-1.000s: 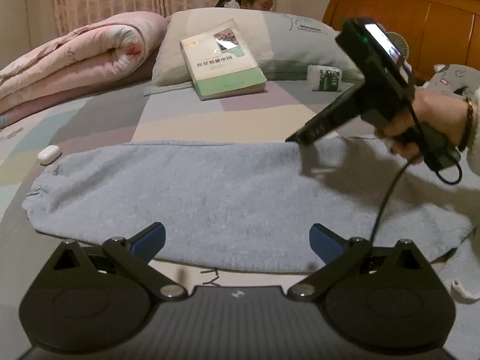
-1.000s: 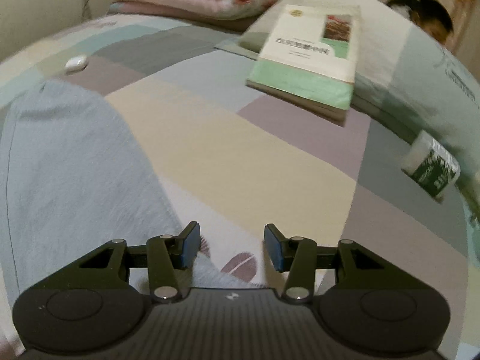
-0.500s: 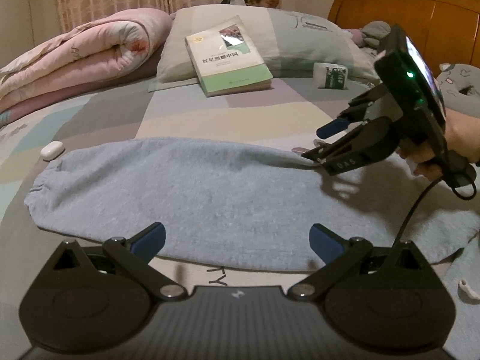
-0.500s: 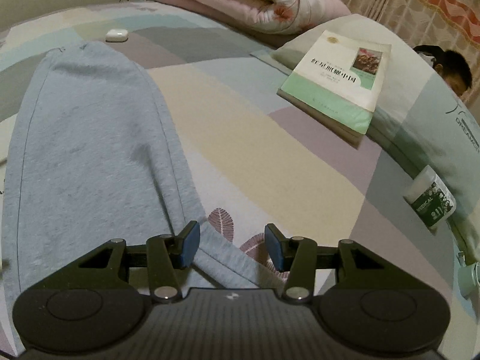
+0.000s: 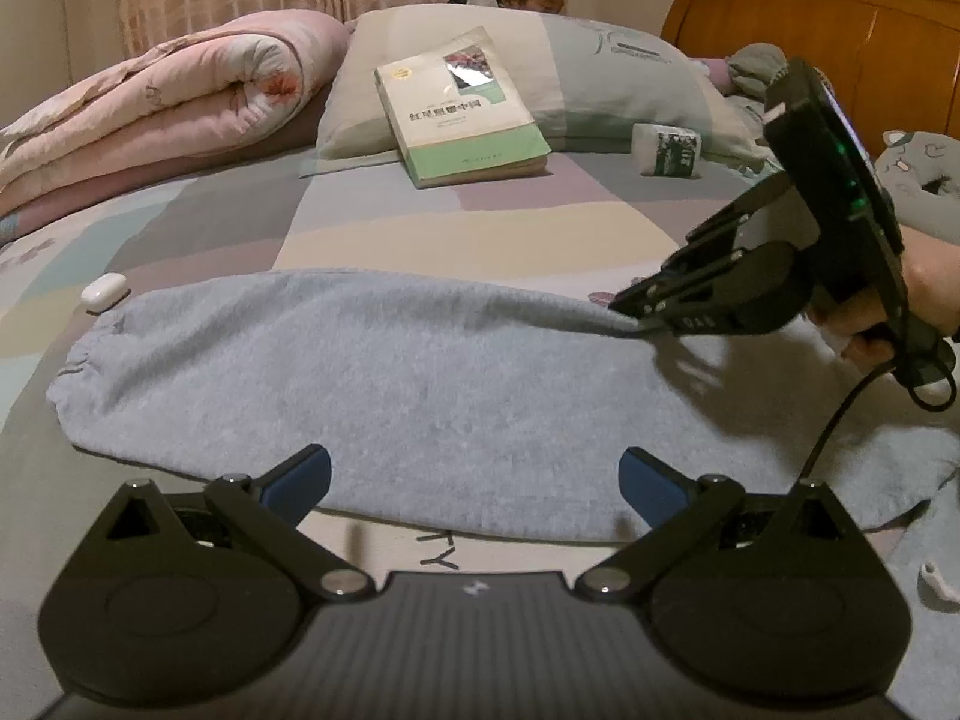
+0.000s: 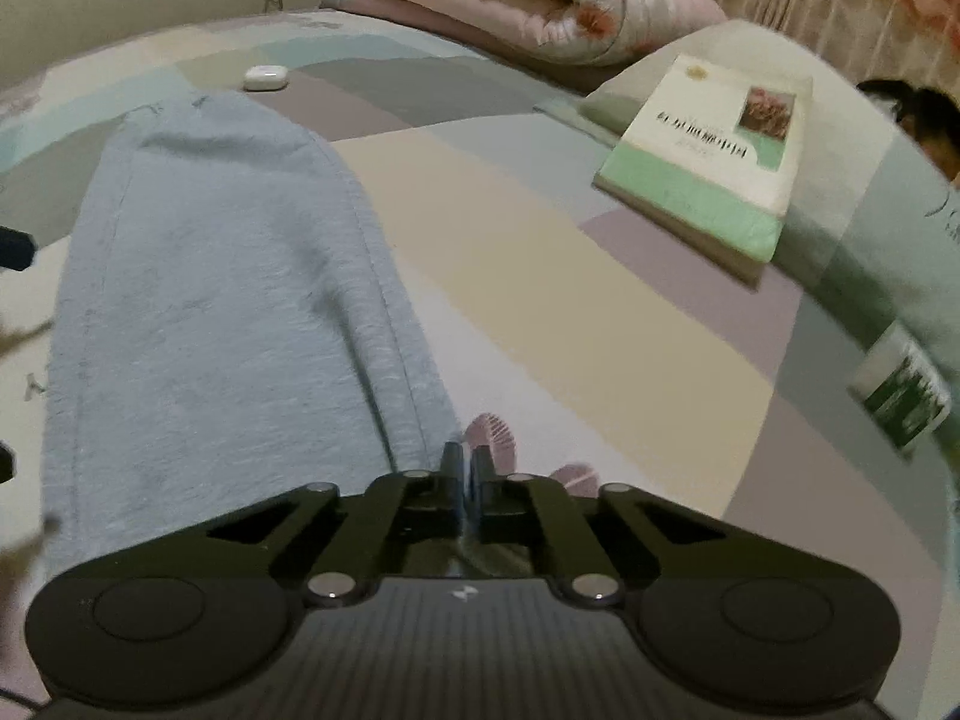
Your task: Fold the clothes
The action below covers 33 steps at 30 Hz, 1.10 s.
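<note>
Light blue-grey trousers (image 5: 420,372) lie flat across the patchwork bedsheet, the cuffed leg end at the left. My right gripper (image 5: 627,315) comes in from the right, held by a hand (image 5: 924,276), and is shut on the trousers' far edge, which lifts slightly into a point. In the right wrist view the same gripper (image 6: 465,468) has its pads pressed together on the seam edge of the trousers (image 6: 210,300). My left gripper (image 5: 474,480) stands open above the trousers' near edge, with nothing between its fingers.
A green-and-white book (image 5: 462,114) leans on a pillow (image 5: 600,72) at the back. A rolled pink quilt (image 5: 150,102) lies back left, a small bottle (image 5: 669,150) back right, a white earbud case (image 5: 103,293) beside the cuff. A person sits behind the pillow; wooden headboard (image 5: 840,18).
My right gripper came down to the trousers' far edge and its jaws went from open to shut on the fabric. My left gripper stayed where it was, open.
</note>
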{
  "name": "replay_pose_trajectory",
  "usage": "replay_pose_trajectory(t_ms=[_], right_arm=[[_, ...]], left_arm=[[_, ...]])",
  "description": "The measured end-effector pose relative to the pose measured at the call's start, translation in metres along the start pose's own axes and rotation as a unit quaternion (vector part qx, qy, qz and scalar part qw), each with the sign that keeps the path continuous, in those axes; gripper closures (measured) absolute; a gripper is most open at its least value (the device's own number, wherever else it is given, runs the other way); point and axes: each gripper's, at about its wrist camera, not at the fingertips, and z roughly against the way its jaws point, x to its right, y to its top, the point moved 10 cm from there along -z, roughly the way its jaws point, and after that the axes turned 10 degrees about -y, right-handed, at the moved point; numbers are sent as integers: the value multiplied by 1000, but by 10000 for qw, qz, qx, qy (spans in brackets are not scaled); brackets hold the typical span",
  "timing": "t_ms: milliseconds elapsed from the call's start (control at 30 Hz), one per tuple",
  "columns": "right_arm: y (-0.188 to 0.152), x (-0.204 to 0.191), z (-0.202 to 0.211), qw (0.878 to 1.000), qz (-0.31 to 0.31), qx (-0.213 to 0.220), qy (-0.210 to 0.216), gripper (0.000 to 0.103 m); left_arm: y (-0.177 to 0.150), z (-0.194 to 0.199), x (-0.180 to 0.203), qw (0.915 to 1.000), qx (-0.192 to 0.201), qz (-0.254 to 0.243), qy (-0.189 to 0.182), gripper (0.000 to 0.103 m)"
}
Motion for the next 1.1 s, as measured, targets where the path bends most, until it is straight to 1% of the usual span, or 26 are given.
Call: replay_pose_trajectory(t_ms=[100, 133, 200, 233, 300, 367, 433, 467, 500, 533, 633, 767, 800, 833, 867, 900, 933, 1000, 1067, 1100], right_arm=[[14, 21, -7, 9983, -322, 161, -451, 98], [18, 29, -10, 9970, -518, 181, -552, 98], [20, 43, -15, 9939, -893, 102, -644, 97], [21, 48, -15, 9926, -1024, 81, -655, 91], [21, 55, -7, 9904, -1261, 99, -559, 89], [18, 63, 6, 9883, -1425, 41, -544, 82], [12, 72, 20, 9848, -1640, -131, -561, 65], [7, 76, 27, 9826, -1762, -218, -536, 63], [1, 79, 34, 9803, -1882, -336, -499, 58], [-6, 82, 39, 9777, -1990, -462, -488, 56], [-27, 84, 45, 9708, -2215, -794, -478, 56], [-50, 85, 18, 9597, -2376, -1271, -802, 56], [-49, 87, 10, 9592, -2390, -1237, -873, 49], [-45, 88, 5, 9611, -2356, -1074, -958, 41], [-42, 89, 0, 9611, -2357, -1003, -1036, 39], [-41, 91, -4, 9593, -2391, -1016, -1108, 32], [-39, 93, -8, 9575, -2424, -1029, -1179, 29], [-39, 96, -5, 9535, -2575, -1057, -1155, 29], [-38, 98, 10, 9531, -2653, -1025, -1034, 29], [-39, 98, 23, 9535, -2685, -980, -957, 27]], left_arm=[[0, 1, -2, 10000, 16, 37, 10, 1], [0, 1, -2, 10000, 15, 47, 17, 1], [-1, 1, -5, 10000, 1, 69, 41, 1], [-1, 1, -6, 10000, -1, 78, 48, 1], [0, 3, -8, 9999, 7, 98, 52, 1], [1, 5, -11, 9999, 24, 143, 65, 1], [3, 7, -14, 9998, 42, 198, 92, 1], [3, 8, -16, 9997, 55, 224, 109, 1], [4, 9, -18, 9996, 68, 251, 123, 1], [5, 10, -19, 9995, 78, 279, 134, 1], [5, 10, -21, 9994, 70, 296, 147, 1], [5, 8, -21, 9994, 48, 296, 160, 1], [5, 8, -20, 9994, 42, 291, 159, 1], [4, 8, -20, 9994, 40, 292, 155, 1], [4, 7, -20, 9995, 38, 293, 151, 1], [4, 7, -20, 9994, 35, 297, 147, 1], [4, 8, -21, 9994, 31, 304, 143, 1], [4, 9, -22, 9994, 40, 323, 144, 1], [5, 11, -23, 9992, 62, 367, 123, 1], [5, 11, -23, 9992, 73, 383, 112, 1]])
